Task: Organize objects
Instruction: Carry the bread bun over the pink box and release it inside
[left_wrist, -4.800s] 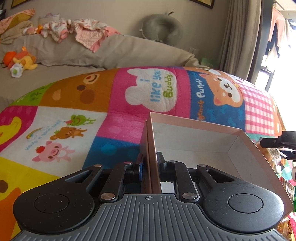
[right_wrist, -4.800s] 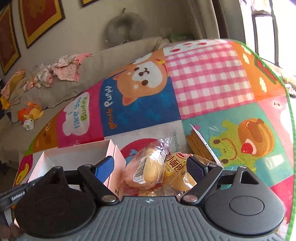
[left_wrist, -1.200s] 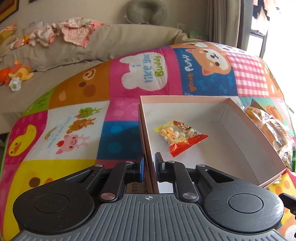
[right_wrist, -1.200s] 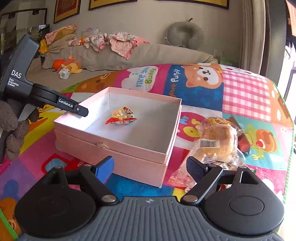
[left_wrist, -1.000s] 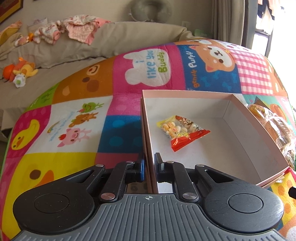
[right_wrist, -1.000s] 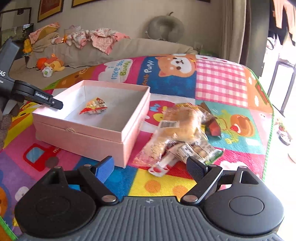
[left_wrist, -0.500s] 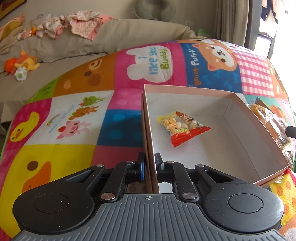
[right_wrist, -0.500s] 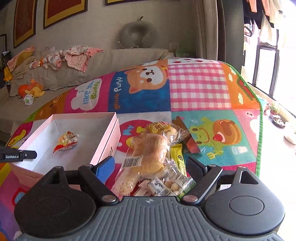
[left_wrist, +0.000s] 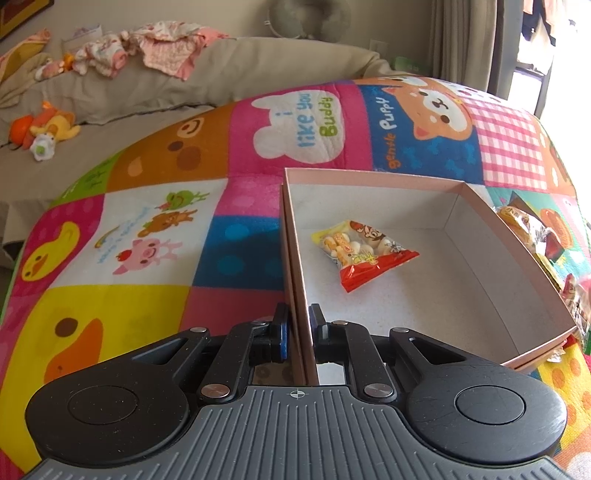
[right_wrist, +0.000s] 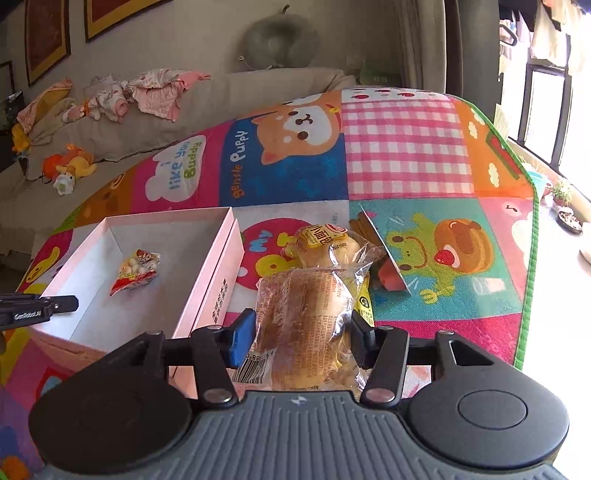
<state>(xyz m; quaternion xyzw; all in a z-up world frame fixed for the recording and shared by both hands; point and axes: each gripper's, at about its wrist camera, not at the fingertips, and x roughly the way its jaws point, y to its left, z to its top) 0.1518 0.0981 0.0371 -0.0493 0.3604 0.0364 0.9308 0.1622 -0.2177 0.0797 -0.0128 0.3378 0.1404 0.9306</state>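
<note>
A shallow pink cardboard box (left_wrist: 476, 280) with a white inside is sitting open on the colourful play mat. A small red-and-yellow snack packet (left_wrist: 360, 253) is lying flat on the box floor, towards its left wall. Just right of the box, a clear-wrapped bread roll (right_wrist: 308, 325) is tilting up at the near end of a heap of wrapped snacks (right_wrist: 328, 243) that is lying on the mat.

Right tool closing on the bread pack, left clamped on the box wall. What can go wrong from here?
1. The right tool has just been closing on the bread pack; the soft wrapper may slip or the bread get squashed.
2. Other snack packs lie touching it and could be dragged along.
3. The left tool pinches only one thin wall of the box; a bump could tilt or bend it.
</note>
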